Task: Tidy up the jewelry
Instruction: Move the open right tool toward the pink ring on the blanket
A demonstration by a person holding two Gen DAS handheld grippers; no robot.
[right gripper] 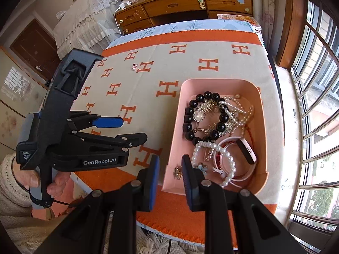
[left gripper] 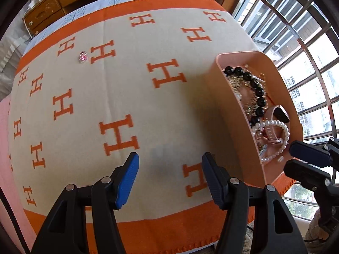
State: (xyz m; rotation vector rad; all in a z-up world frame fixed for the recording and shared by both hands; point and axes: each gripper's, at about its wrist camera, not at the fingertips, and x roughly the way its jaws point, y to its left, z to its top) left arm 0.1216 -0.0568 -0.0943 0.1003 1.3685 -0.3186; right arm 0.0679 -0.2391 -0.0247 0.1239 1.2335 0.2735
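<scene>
Left gripper [left gripper: 170, 177]: jaws wide apart, holding nothing, poised over the cream-and-orange H-patterned blanket [left gripper: 131, 89] covering the table.

One small pink crystal trinket [left gripper: 83, 56] lies alone on the blanket — far and slightly left of the left gripper, well apart from everything else. Its long axis cannot be told. The left gripper is judged the nearer.

Right gripper [right gripper: 169, 169]: jaws partly open and empty, at the near left corner of the one pink rectangular plastic box [right gripper: 261, 114].

Box contents:
- one black bead bracelet [right gripper: 190, 114]
- one white pearl bracelet [right gripper: 229, 163]
- one pink watch [right gripper: 246, 150]
- tangled gold chains — uncountable.
</scene>
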